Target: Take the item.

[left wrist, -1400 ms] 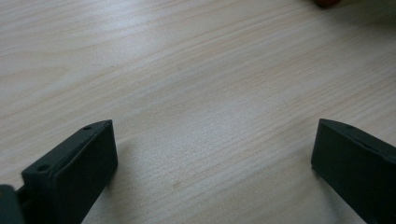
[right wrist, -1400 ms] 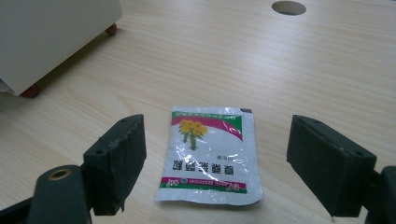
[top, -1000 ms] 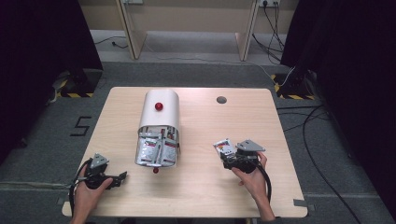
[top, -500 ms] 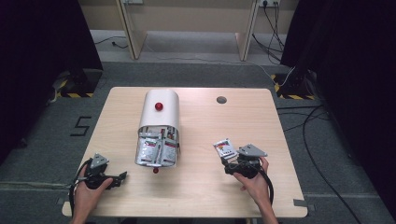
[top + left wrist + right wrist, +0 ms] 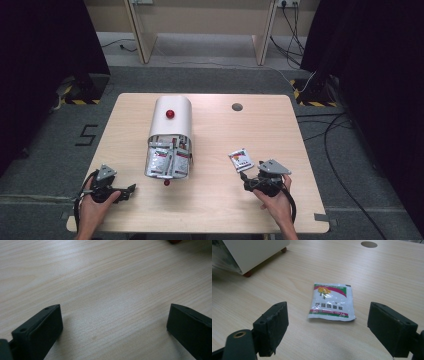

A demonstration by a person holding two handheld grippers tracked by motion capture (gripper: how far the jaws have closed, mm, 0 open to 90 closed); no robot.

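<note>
Currently right gripper jaws spread wide, sachet lying flat on table just ahead, untouched. Left gripper jaws also apart, over bare wood. Risk: thin packet slips under the jaws, gets pushed away. White dispenser, stuffed with sachets, sits nearby; path unobstructed.

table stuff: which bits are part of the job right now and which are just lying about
In the job:
- sachet lying flat ahead of the open right gripper
- white bin holding more sachets
- left gripper, open over bare table

Lying about:
- round hole in the tabletop
- floor cables
</note>
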